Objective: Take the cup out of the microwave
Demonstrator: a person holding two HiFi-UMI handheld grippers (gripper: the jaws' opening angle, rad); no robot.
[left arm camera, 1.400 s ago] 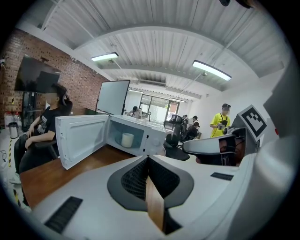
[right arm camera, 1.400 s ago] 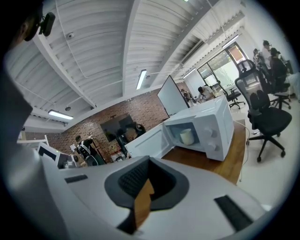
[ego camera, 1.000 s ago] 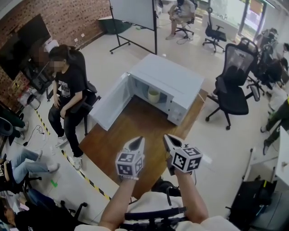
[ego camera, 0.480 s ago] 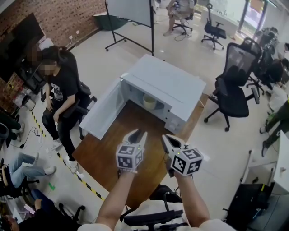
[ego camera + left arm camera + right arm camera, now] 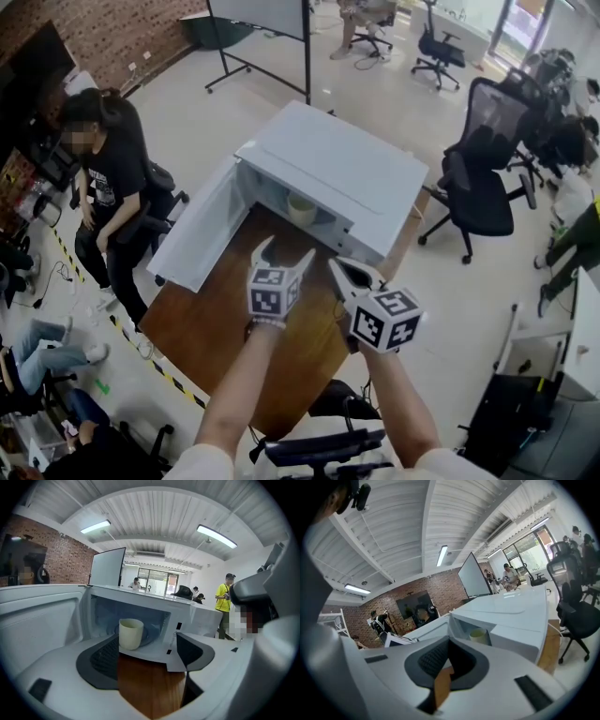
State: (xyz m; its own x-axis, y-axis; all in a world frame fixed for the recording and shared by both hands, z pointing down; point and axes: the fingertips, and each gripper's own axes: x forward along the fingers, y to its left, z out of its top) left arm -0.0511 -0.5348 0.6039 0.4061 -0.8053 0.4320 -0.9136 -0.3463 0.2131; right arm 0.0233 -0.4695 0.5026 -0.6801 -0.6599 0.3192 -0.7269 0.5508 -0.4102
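My left hand-held gripper (image 5: 284, 251) has just been opening. Its jaws stand wide with nothing between them, aimed at the cup (image 5: 301, 208), which sits inside the open microwave (image 5: 347, 173). I should go in level, straddle the cup's middle, then close gently. My right hand-held gripper (image 5: 349, 274) is closed and empty. Both are nearer the microwave than a second ago.

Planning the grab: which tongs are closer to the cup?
Left. The left tongs, jaws just opening with nothing between, face the cup head-on; the right tongs sit farther back, to its right.
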